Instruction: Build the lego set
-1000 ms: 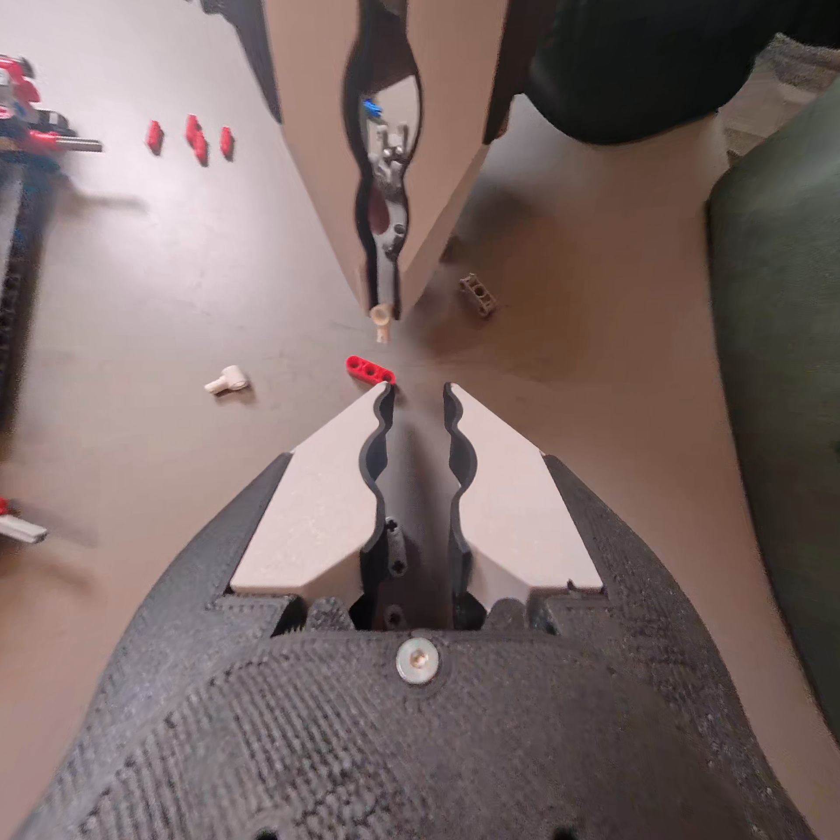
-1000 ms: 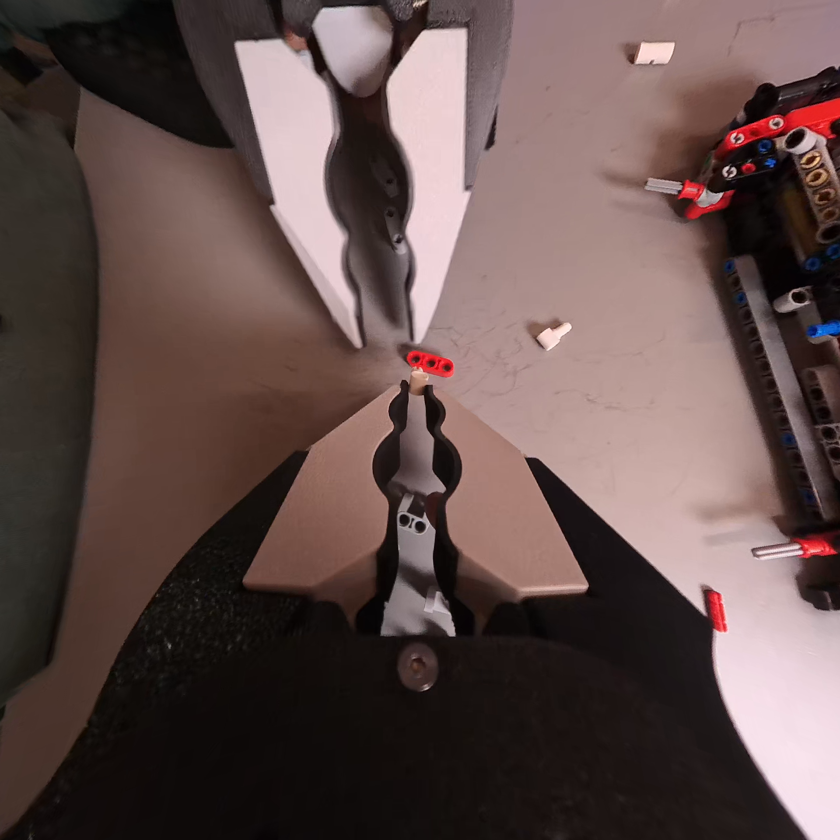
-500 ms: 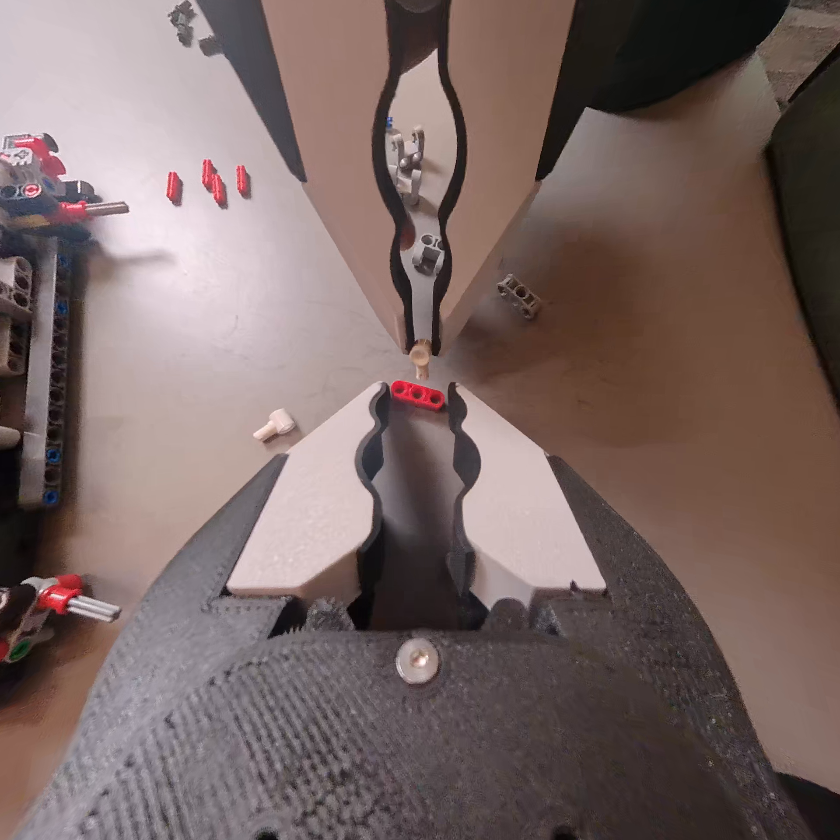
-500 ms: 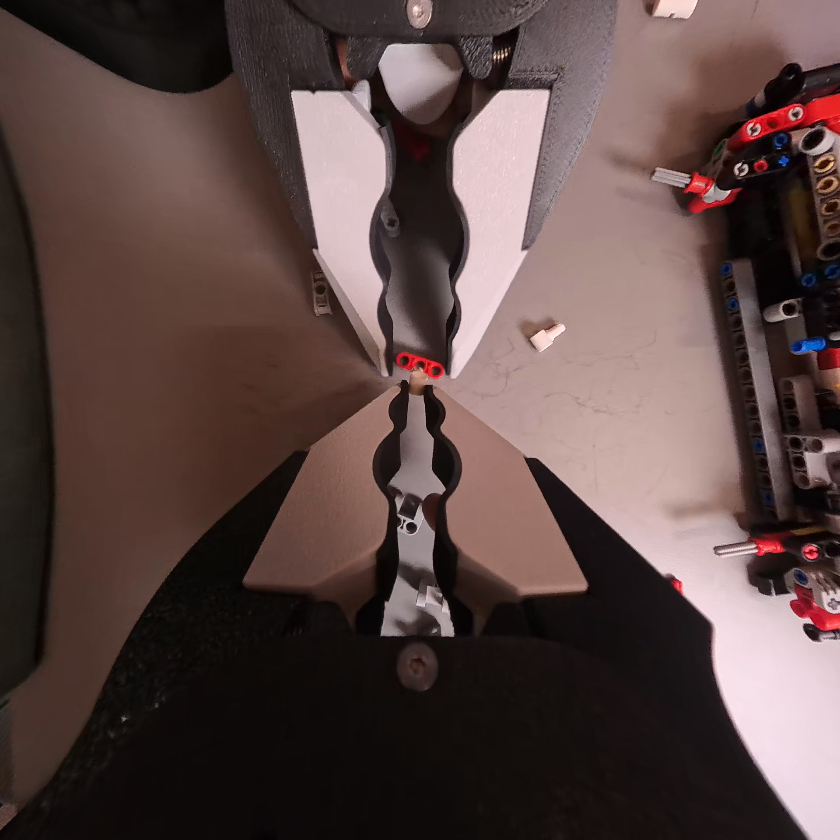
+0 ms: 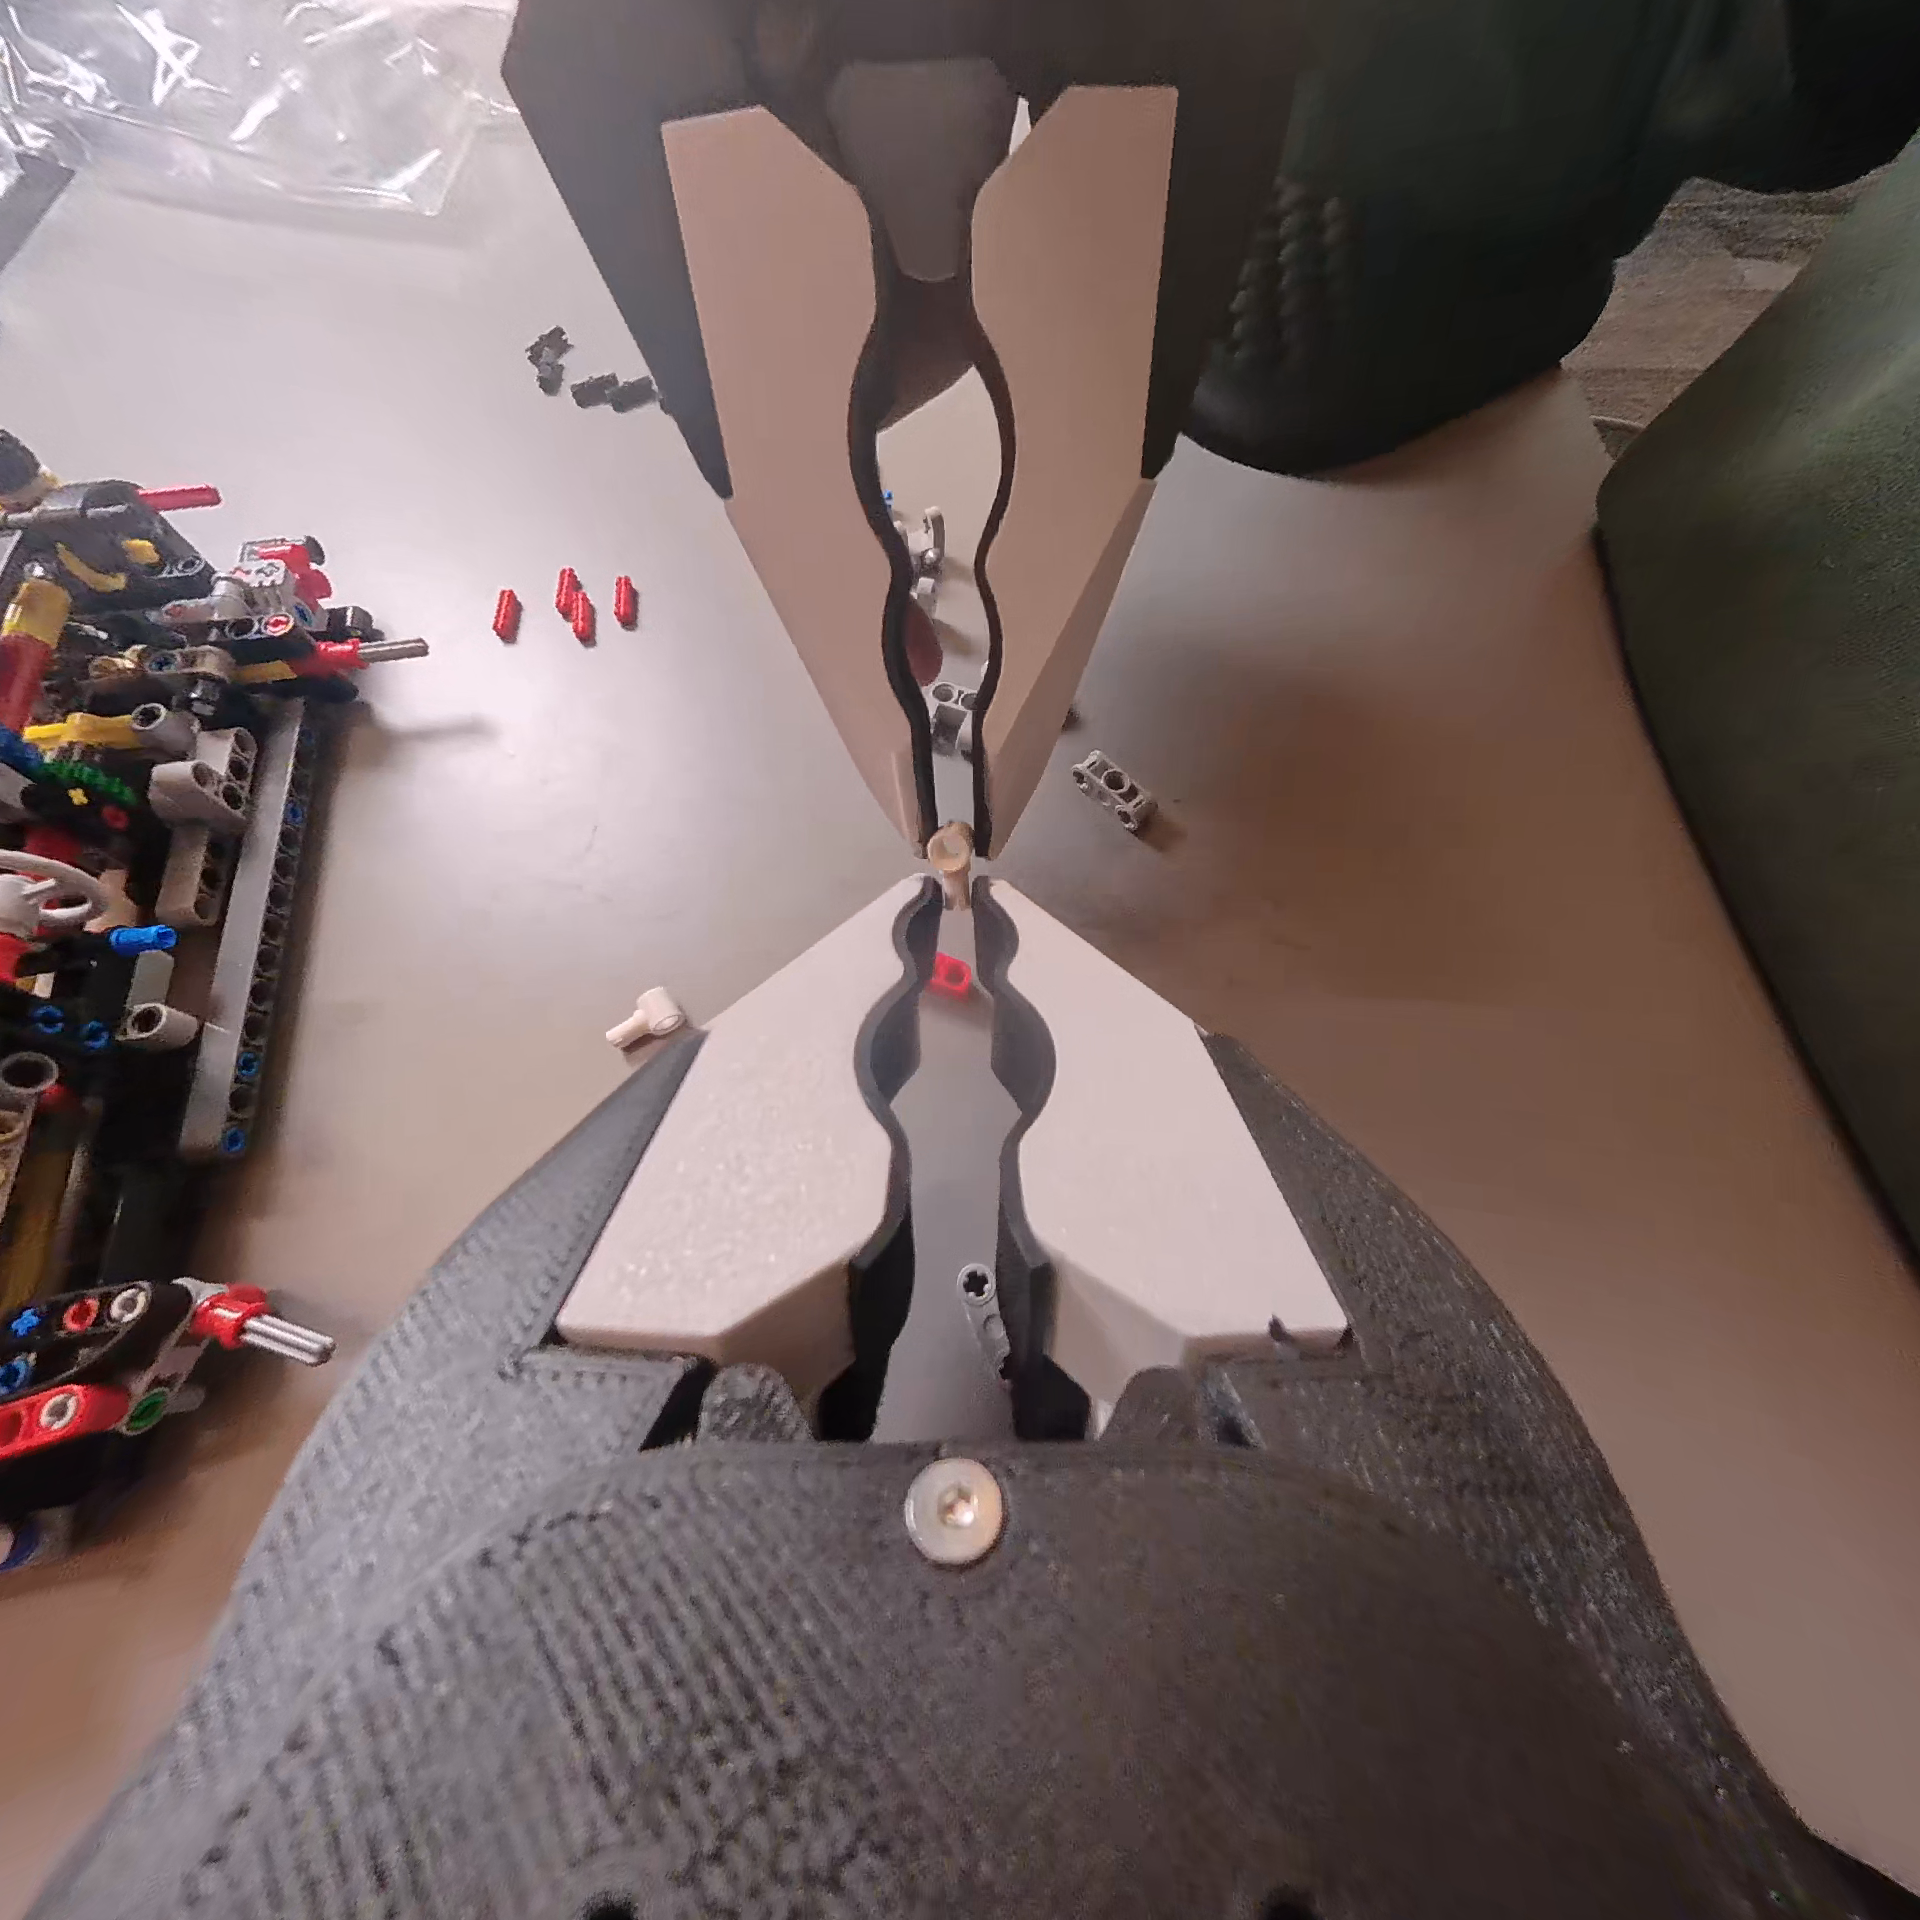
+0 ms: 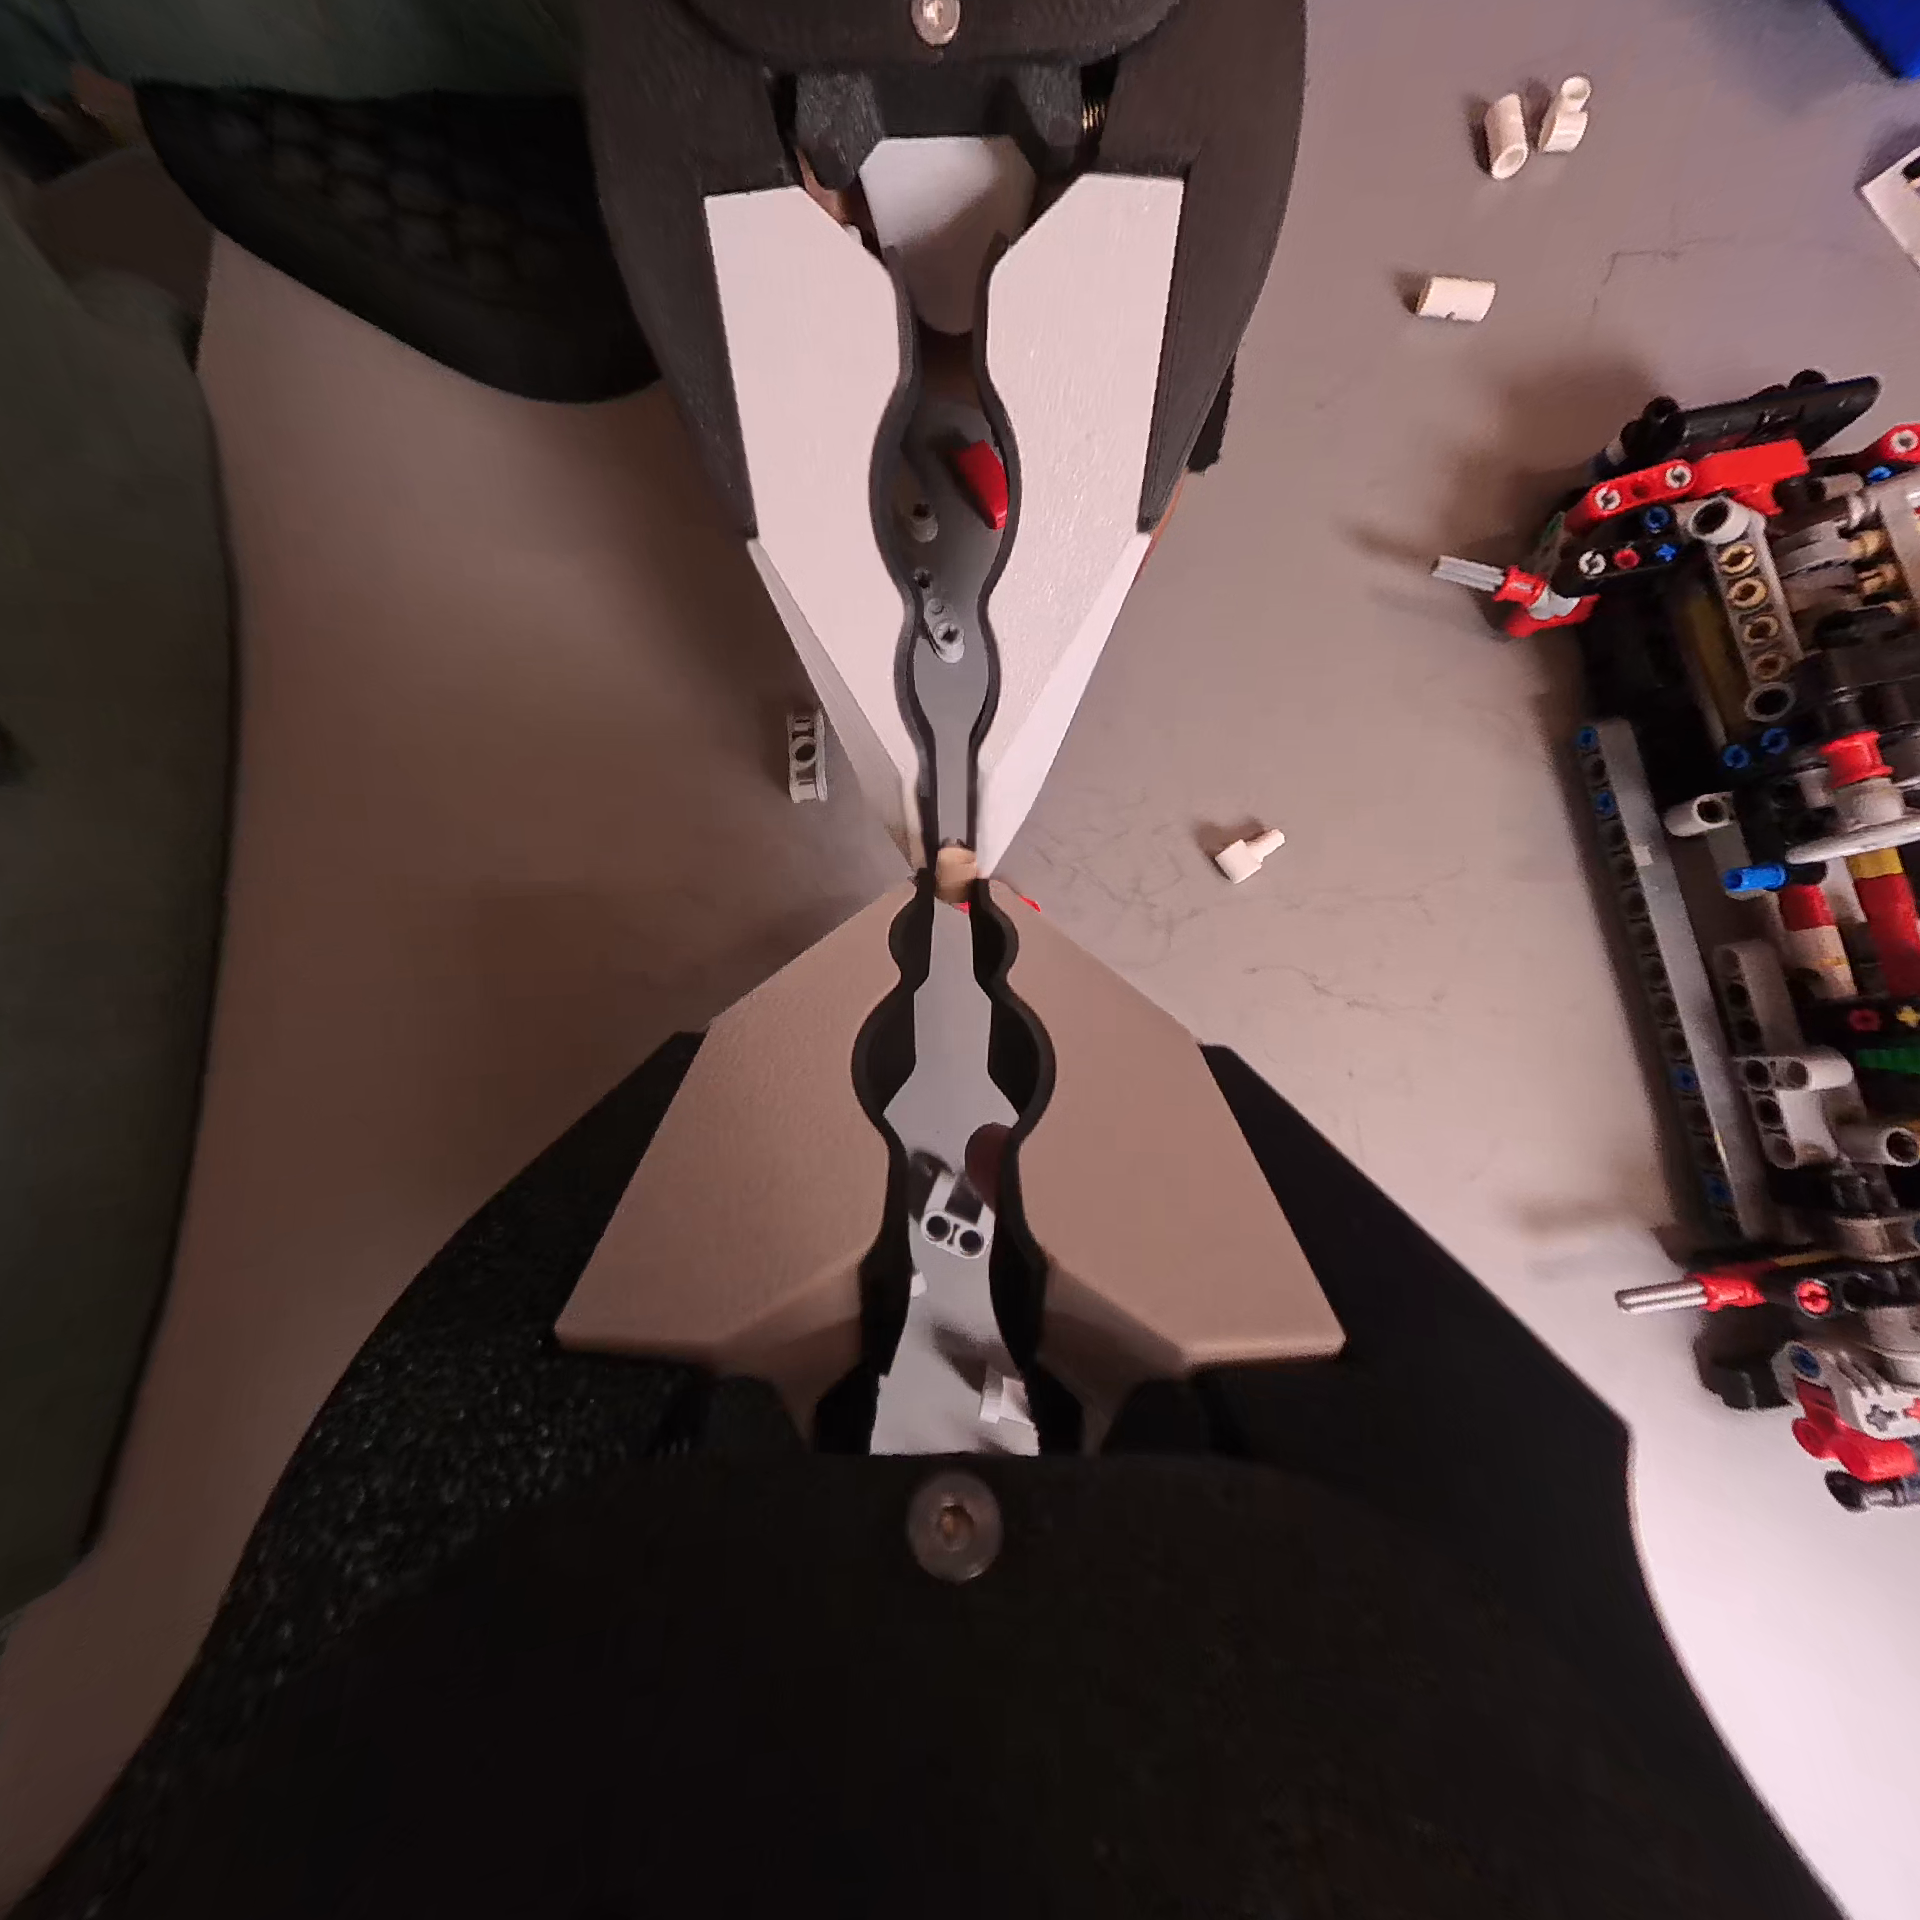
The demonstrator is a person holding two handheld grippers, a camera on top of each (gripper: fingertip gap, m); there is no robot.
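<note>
My right gripper [image 6: 948, 889] is shut on a small tan pin [image 6: 952, 864] at its tips. In the left wrist view it comes in from the top [image 5: 951, 831], with the pin [image 5: 950, 844] pointing at me. My left gripper [image 5: 951, 891] meets it tip to tip. Its jaws are almost closed, with the pin's free end between them. A red three-hole beam [image 5: 952, 977] lies on the table under the tips. It shows through my left finger gap, and only slivers of it show in the right wrist view [image 6: 1023, 904].
The part-built model [image 5: 156, 831] [image 6: 1766, 831] lies along one side of the pale table [image 5: 623, 831]. Loose parts lie around: a white connector [image 5: 649, 1029] [image 6: 1247, 854], a grey connector [image 5: 1114, 792], red pins [image 5: 566, 613], black bits [image 5: 597, 384]. A green seat [image 5: 1766, 727] borders the table edge. The tips of both grippers are at nearly the same place.
My left gripper was open around the red beam. It has narrowed onto the pin's end, and both grippers have lifted, leaving the beam on the table. The right gripper kept hold of the pin.
</note>
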